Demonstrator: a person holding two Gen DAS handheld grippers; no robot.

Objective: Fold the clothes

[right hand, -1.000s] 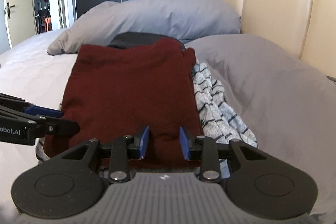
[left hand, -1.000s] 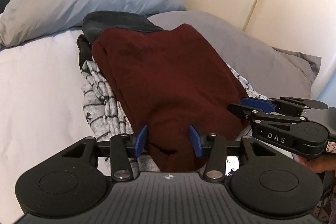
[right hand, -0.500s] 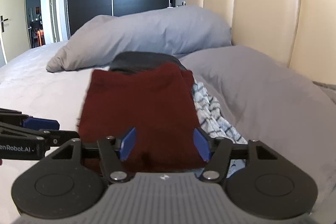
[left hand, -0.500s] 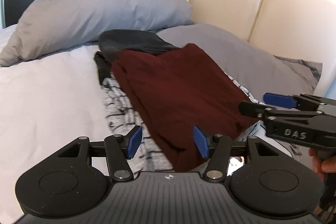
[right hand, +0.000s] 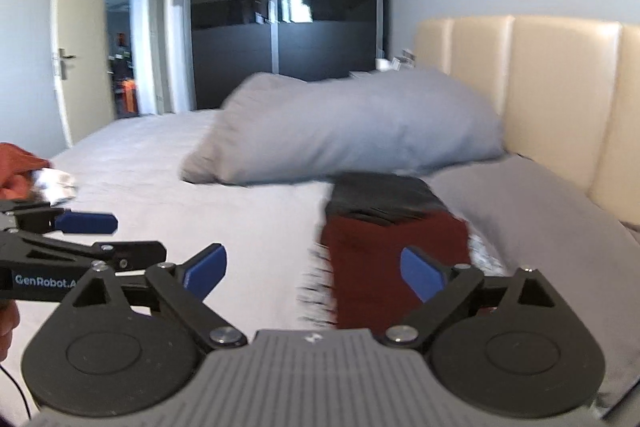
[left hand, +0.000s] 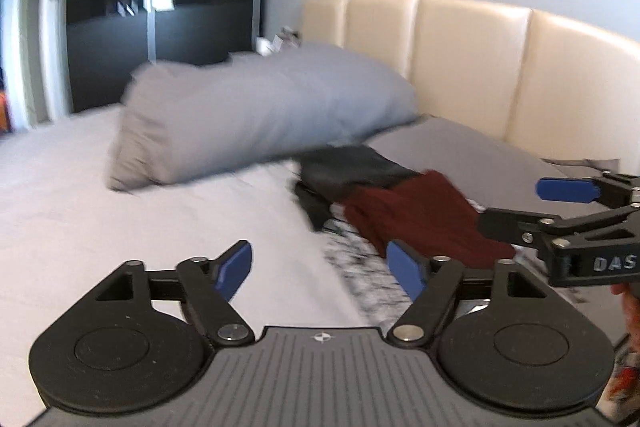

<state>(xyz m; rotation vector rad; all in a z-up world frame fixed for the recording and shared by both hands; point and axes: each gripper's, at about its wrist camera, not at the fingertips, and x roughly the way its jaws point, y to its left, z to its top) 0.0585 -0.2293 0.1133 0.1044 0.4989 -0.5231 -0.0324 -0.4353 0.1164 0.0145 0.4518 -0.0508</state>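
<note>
Maroon cloth, folded into a rough rectangle, is what I have in front of me: the maroon garment [right hand: 394, 259] lies flat on the bed [right hand: 208, 203] with its long axis running away from me toward the headboard [right hand: 560, 87], its far end toward that padding; it sits atop a small stack, a dark grey folded garment [right hand: 380, 193] showing beyond its headboard end and a grey-and-white striped garment [left hand: 360, 267] spilling out from under it; three pieces in the stack, as far as I can count through the blur; two grey pillows, the nearer pillow [right hand: 540, 219] just beside the stack and against the headboard, the farther pillow [right hand: 352, 127] beyond the stack's far end; my left gripper [left hand: 322, 269] and right gripper [right hand: 314, 269] have just been opening and both now stand wide with nothing between the pads, clear of the maroon garment; an orange-red cloth [right hand: 16, 167] lies well apart from the stack, far from the headboard.
</note>
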